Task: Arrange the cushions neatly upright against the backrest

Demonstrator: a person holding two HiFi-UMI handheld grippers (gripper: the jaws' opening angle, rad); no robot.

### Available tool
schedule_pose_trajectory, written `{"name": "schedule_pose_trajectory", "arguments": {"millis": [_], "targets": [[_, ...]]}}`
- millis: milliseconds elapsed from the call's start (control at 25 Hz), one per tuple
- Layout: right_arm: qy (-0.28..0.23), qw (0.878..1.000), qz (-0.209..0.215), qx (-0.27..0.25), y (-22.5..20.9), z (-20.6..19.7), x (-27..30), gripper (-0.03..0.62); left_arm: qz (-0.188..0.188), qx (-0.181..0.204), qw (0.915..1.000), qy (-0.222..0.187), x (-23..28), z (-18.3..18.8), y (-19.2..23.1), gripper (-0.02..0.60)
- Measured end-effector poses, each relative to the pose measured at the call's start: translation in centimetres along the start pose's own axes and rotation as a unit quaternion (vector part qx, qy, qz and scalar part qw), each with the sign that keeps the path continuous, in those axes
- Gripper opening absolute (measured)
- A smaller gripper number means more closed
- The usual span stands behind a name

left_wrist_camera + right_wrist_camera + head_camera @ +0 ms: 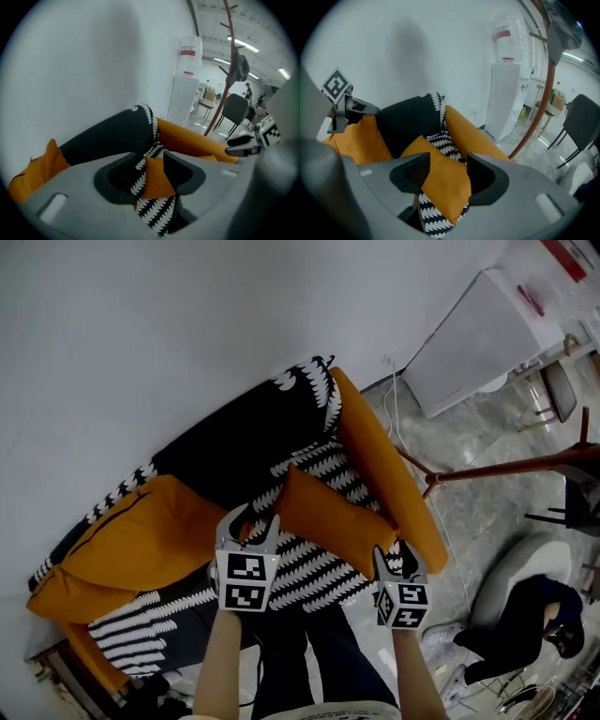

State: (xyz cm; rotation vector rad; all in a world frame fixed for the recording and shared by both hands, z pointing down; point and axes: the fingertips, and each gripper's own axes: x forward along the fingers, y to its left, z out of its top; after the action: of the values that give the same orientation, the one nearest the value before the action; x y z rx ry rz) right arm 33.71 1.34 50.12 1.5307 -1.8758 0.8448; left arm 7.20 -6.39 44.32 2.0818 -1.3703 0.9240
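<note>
A small orange cushion lies tilted on the sofa's black-and-white patterned seat. A larger orange cushion slumps at the sofa's left end, against the black backrest. My left gripper hovers open at the small cushion's left corner; in the left gripper view that corner shows between the parted jaws of the left gripper. My right gripper is open at the cushion's right end. In the right gripper view the small cushion fills the gap of the right gripper, and the pads do not press on it.
An orange armrest bounds the sofa on the right. Beyond it stand a white water dispenser and a red-brown coat stand. A person sits on the floor at the lower right. A plain wall runs behind the sofa.
</note>
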Motion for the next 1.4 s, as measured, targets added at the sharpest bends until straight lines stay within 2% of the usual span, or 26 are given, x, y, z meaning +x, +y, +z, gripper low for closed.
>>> {"name": "schedule_pose_trajectory", "arguments": {"millis": [240, 440, 600, 720, 840, 920, 1080, 1240, 1400], "targets": [[0.038, 0.998, -0.024, 0.043, -1.6, -3.4, 3.0, 0.293, -0.073, 0.026, 0.9947, 0.068, 7.1, -3.6, -0.9, 0.221], [0.064, 0.995, -0.036, 0.075, -2.8, -6.2, 4.8, 0.313, -0.103, 0.003, 0.9878, 0.117, 11.3, -6.7, -0.5, 0.262], [0.091, 0.992, -0.041, 0.077, -3.1, -8.9, 5.6, 0.316, -0.138, 0.003, 0.9768, 0.163, 13.7, -9.7, -1.0, 0.326], [0.111, 0.990, -0.042, 0.082, -3.9, -10.4, 7.0, 0.327, -0.162, 0.013, 0.9672, 0.195, 16.3, -11.4, -2.0, 0.350], [0.117, 0.988, -0.040, 0.094, -4.2, -10.5, 7.8, 0.324, -0.180, 0.010, 0.9585, 0.221, 18.4, -12.8, -2.6, 0.350], [0.116, 0.987, -0.038, 0.100, -4.0, -10.6, 8.1, 0.324, -0.194, -0.006, 0.9546, 0.226, 19.0, -13.3, -2.7, 0.348], [0.119, 0.987, -0.026, 0.104, -3.2, -11.0, 8.3, 0.298, -0.227, -0.040, 0.9467, 0.225, 18.9, -14.2, -3.0, 0.303], [0.132, 0.986, -0.029, 0.098, -2.9, -11.2, 8.6, 0.260, -0.227, -0.041, 0.9458, 0.228, 18.9, -14.6, -3.7, 0.262], [0.143, 0.985, -0.022, 0.098, -2.0, -11.1, 8.3, 0.211, -0.217, -0.034, 0.9506, 0.220, 17.8, -14.4, -4.0, 0.224]]}}
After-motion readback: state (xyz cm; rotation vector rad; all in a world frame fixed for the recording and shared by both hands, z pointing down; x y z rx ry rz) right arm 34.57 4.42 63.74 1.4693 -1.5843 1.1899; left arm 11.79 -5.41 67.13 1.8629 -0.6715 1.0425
